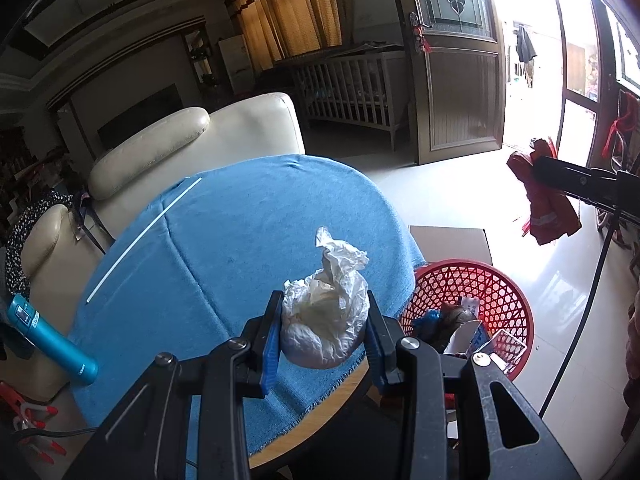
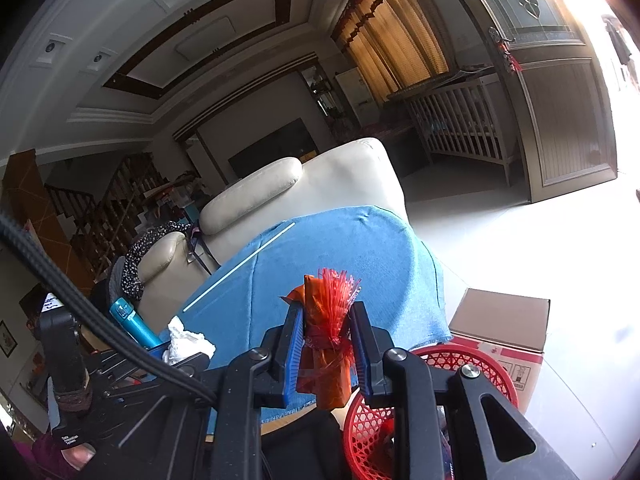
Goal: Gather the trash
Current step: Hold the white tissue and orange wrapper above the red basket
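My left gripper [image 1: 325, 320] is shut on a white crumpled bag [image 1: 326, 312] of trash, held just over the near edge of the blue-clothed round table [image 1: 224, 240]. The bag also shows in the right wrist view [image 2: 182, 342]. My right gripper [image 2: 326, 338] is shut on an orange-red wrapper [image 2: 324, 344] with a red plastic tuft, held in the air; it shows in the left wrist view [image 1: 544, 196] high above the floor. A red mesh basket [image 1: 472, 280] with several bits of trash stands on the floor right of the table, also in the right wrist view [image 2: 452, 364].
A white straw [image 1: 140, 240] lies across the far left of the cloth. A teal bottle [image 1: 52, 340] lies at the table's left edge. A cardboard box [image 2: 504, 328] sits behind the basket. Cream armchairs [image 1: 192, 152] stand behind the table.
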A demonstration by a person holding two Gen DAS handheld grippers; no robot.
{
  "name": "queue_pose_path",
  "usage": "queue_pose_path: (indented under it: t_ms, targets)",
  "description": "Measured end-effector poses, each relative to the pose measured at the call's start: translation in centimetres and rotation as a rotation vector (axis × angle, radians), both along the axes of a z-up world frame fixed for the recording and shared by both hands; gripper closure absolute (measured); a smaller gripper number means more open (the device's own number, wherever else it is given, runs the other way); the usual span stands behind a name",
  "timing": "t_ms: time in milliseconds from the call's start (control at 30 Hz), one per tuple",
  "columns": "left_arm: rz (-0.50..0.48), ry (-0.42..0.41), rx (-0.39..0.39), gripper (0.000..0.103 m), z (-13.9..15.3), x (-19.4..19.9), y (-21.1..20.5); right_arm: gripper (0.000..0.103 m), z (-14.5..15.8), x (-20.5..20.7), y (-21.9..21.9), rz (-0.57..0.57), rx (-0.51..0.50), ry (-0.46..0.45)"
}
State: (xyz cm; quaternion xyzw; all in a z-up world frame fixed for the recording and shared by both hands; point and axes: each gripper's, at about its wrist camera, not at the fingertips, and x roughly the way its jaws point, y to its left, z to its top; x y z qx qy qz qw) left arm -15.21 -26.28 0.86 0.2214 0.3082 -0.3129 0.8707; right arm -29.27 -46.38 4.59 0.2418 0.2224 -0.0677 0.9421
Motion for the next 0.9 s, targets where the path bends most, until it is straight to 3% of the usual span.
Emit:
queue_pose_path:
  t_ms: [900]
  targets:
    - [0.013,0.004,0.018,0.065,-0.54,0.28,-0.29,0.078,-0.15,-0.13,0.11,-0.002,0.004,0.002]
